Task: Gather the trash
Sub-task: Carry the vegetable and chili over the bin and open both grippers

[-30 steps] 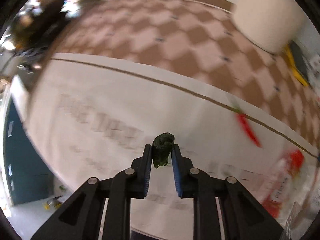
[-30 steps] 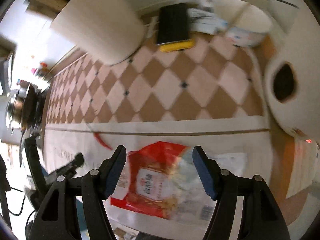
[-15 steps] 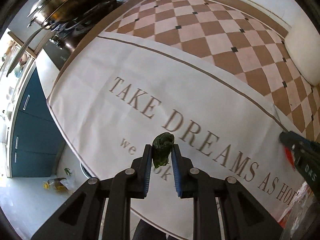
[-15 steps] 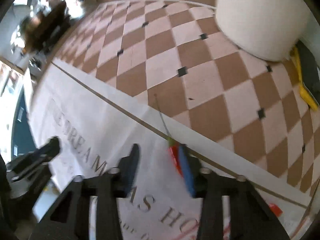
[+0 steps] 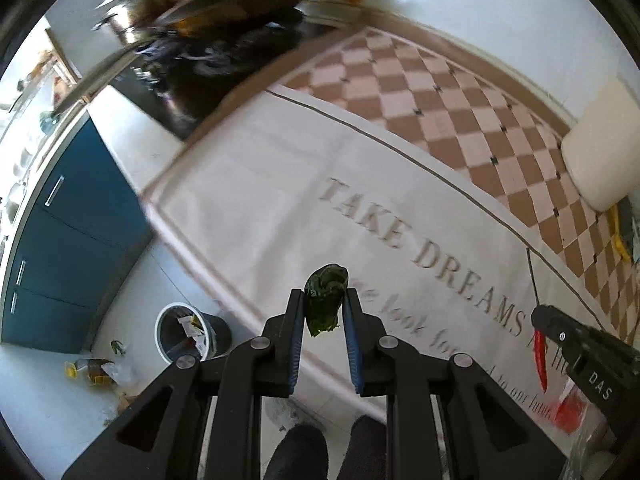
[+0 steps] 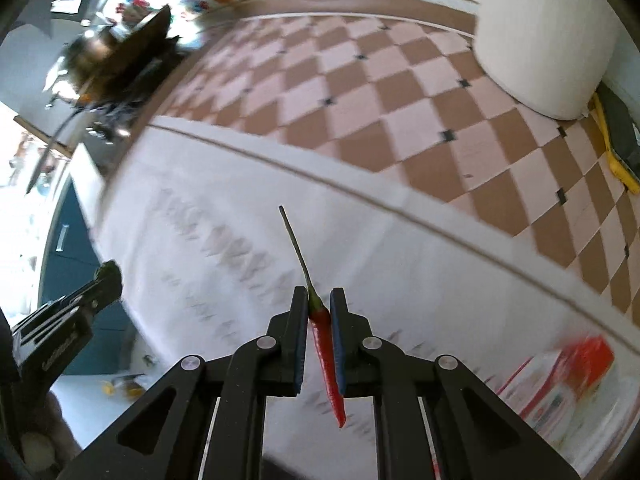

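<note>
With the left gripper (image 5: pixel 324 312) pinching a green scrap (image 5: pixel 325 300) and the right gripper (image 6: pixel 319 312) clamped on a chili (image 6: pixel 325 344), I'd carry both over the bin (image 5: pixel 188 336) before letting go.

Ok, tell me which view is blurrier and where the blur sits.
Right wrist view is blurrier: the cloth lettering smears beyond reading, while the red chili in the right gripper stays sharp. Left wrist view: TAKE DREAMS reads clearly; only the pans at the top streak.
</note>
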A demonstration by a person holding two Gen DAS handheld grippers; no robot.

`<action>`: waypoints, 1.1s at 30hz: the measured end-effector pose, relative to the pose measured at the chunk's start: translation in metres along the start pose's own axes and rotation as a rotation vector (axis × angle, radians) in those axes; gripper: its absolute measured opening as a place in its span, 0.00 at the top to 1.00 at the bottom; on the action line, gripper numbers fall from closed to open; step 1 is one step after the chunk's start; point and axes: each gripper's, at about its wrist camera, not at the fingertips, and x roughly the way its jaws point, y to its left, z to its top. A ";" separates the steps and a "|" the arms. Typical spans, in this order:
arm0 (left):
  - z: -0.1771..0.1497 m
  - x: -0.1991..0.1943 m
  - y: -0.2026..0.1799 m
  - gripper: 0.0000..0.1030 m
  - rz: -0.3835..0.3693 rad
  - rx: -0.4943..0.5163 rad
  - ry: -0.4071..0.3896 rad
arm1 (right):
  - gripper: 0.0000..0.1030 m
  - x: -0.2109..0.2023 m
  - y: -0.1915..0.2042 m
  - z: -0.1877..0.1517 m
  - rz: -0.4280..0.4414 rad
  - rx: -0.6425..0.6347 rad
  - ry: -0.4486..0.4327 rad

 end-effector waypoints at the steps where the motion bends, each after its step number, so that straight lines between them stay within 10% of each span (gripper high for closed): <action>1: -0.002 -0.006 0.014 0.84 -0.006 -0.010 -0.007 | 0.89 -0.003 0.007 -0.003 0.010 -0.002 -0.003; 18: -0.104 0.007 0.329 0.84 0.112 -0.355 0.050 | 0.89 0.041 0.296 -0.090 0.310 -0.225 0.148; 33: -0.243 0.287 0.521 0.84 -0.065 -0.856 0.314 | 0.89 0.347 0.477 -0.205 0.369 -0.407 0.495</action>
